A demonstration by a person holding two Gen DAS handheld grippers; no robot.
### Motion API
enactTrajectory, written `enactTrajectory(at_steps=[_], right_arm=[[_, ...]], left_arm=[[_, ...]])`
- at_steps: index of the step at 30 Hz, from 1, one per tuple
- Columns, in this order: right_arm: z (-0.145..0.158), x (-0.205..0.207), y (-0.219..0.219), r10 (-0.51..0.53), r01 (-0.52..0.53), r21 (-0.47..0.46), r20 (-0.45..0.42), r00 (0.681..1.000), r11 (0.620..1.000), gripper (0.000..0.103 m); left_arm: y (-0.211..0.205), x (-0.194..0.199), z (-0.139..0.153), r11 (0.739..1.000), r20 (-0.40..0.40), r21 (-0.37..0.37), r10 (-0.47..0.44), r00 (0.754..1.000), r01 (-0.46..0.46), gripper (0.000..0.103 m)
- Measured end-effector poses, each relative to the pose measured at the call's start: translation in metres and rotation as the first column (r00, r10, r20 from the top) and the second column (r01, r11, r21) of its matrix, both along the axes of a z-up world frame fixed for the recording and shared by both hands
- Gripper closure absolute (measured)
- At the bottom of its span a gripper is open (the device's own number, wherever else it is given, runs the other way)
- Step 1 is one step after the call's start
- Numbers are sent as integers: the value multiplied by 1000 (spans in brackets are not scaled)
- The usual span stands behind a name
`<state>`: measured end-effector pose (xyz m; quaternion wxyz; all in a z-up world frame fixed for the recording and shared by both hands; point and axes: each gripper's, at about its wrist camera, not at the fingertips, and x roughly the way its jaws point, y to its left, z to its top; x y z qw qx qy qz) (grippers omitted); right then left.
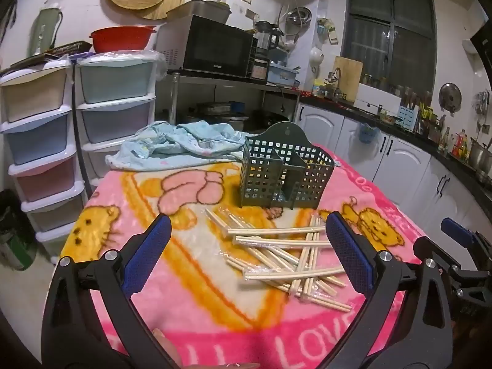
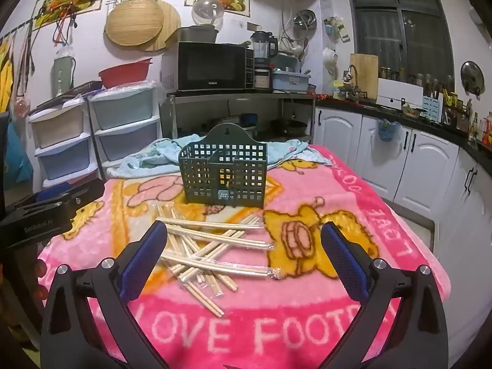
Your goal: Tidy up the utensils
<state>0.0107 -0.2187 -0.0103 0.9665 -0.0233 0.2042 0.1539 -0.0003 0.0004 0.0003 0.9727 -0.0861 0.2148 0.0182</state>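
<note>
A dark green perforated utensil holder (image 1: 284, 175) (image 2: 223, 173) stands upright on a table under a pink cartoon blanket (image 1: 196, 301) (image 2: 344, 215). It looks empty. In front of it lies a loose pile of wooden chopsticks in clear wrappers (image 1: 276, 255) (image 2: 209, 249), crossing one another. My left gripper (image 1: 246, 240) hovers open above the near side of the pile, nothing between its blue pads. My right gripper (image 2: 244, 246) is likewise open over the pile's right part, holding nothing. Each gripper shows at the edge of the other's view: the right gripper (image 1: 455, 246), the left gripper (image 2: 55, 209).
A crumpled light blue cloth (image 1: 175, 146) (image 2: 160, 153) lies at the table's far end behind the holder. Plastic drawer towers (image 1: 77, 117) stand to the left, a microwave shelf (image 2: 215, 70) behind, white cabinets (image 2: 399, 160) along the right. A fingertip (image 1: 163, 341) shows at the bottom.
</note>
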Motion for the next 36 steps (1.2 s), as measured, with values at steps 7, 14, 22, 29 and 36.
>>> enactTrajectory(at_steps=[7, 14, 22, 29, 36], right_arm=[[0, 0, 0, 1, -1, 5, 1, 1000, 1000, 6], [1, -1, 1, 3, -3, 3, 3, 1000, 1000, 6], [1, 0, -1, 3, -3, 3, 3, 1000, 1000, 6], [0, 1, 1, 5, -5, 2, 4, 1000, 1000, 6], [0, 0, 1, 4, -4, 2, 4, 1000, 1000, 6]], left_arm=[[-1, 0, 0, 1000, 1, 8, 1, 1000, -1, 10], [-1, 0, 0, 1000, 1, 6, 1, 1000, -1, 10], [-1, 0, 0, 1000, 2, 7, 1, 1000, -1, 10], [-1, 0, 0, 1000, 3, 6, 2, 1000, -2, 10], [-1, 0, 0, 1000, 3, 5, 0, 1000, -1, 10]])
